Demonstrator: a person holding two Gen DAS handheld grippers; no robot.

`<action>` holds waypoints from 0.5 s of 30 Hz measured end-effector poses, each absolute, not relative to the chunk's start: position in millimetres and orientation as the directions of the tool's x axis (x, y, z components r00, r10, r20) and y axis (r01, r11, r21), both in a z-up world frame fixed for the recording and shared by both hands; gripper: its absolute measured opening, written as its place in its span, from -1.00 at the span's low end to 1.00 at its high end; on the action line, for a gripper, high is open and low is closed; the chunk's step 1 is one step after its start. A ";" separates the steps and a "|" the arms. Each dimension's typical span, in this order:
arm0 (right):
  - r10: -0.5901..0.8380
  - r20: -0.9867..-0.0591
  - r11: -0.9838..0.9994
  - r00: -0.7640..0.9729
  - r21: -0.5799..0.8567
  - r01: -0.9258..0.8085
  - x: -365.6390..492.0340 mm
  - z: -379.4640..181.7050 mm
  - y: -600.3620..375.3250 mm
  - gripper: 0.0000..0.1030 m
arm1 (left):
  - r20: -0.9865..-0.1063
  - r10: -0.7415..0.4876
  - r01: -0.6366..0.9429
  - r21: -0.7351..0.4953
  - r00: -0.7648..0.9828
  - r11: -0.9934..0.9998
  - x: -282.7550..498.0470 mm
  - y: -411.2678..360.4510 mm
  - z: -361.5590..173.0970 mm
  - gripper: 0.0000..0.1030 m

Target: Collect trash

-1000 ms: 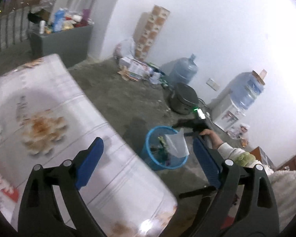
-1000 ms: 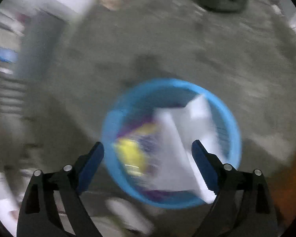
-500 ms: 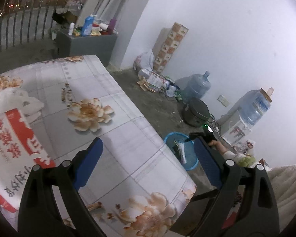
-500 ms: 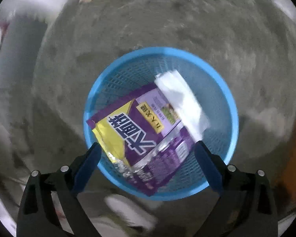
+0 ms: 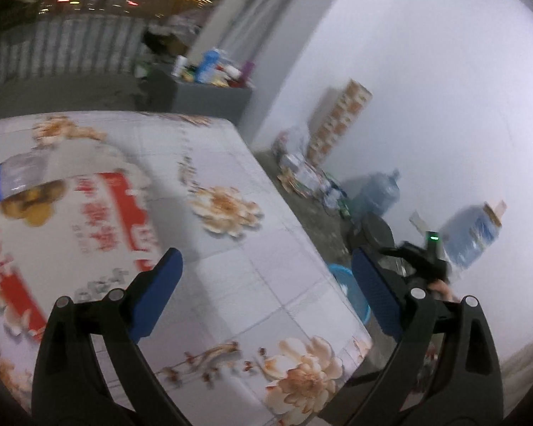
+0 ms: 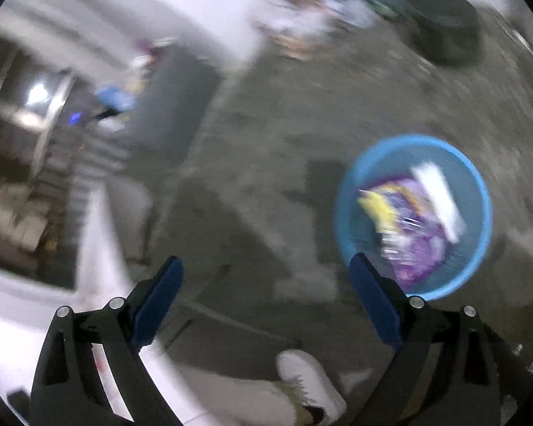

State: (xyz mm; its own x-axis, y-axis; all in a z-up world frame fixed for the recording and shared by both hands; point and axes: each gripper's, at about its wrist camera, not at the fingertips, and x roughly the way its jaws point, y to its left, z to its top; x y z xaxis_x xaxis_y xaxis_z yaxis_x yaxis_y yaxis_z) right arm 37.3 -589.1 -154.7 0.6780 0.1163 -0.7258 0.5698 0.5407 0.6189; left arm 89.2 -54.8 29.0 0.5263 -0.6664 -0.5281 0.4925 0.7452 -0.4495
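Note:
My left gripper (image 5: 266,280) is open and empty above the flowered table (image 5: 252,277). A white and red plastic bag (image 5: 74,220) lies on the table to its left, with a clear plastic bottle (image 5: 14,177) beyond it. My right gripper (image 6: 266,284) is open and empty over the concrete floor. The blue mesh basket (image 6: 479,191) stands on the floor to its right and holds a purple and yellow snack bag (image 6: 408,223) and a white wrapper (image 6: 439,195). The basket also shows in the left wrist view (image 5: 348,291) past the table edge.
A dark round cooker (image 6: 444,32) stands on the floor at the back. Two water jugs (image 5: 376,191) stand by the white wall. A grey cabinet (image 5: 209,96) with bottles stands behind the table. A white shoe (image 6: 309,383) is near the bottom of the right wrist view.
The left gripper has swung left over the table, bringing the red and white bag and a bottle into view. The right gripper has swung left, away from above the basket; the white wrapper has dropped in.

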 end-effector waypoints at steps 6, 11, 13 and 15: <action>0.263 -0.592 0.683 0.762 0.672 0.286 80.6 -70.3 -485.5 0.71 | -0.442 -0.613 0.426 -0.455 0.655 0.782 77.3 13.3 42.1 0.78; 0.477 -0.551 0.685 0.685 0.721 0.102 134.3 -56.3 -389.6 0.43 | -0.413 -0.502 0.315 -0.442 0.760 0.840 75.5 78.2 48.8 0.77; 0.540 -0.544 0.676 0.642 0.735 0.054 151.9 -60.7 -355.8 0.36 | -0.414 -0.460 0.266 -0.446 0.786 0.855 80.7 96.6 49.1 0.77; 0.592 -0.549 0.663 0.590 0.748 0.031 168.0 -73.2 -324.0 0.30 | -0.434 -0.441 0.218 -0.473 0.785 0.854 95.8 114.2 42.3 0.70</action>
State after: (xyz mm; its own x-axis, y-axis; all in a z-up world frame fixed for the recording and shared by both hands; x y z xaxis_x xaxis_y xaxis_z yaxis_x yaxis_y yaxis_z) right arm 168.0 -324.0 -73.2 0.5899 0.5921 -0.5491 0.0311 0.6628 0.7481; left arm 95.8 114.2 42.3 0.7852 -0.4413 -0.4344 0.2179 0.8535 -0.4733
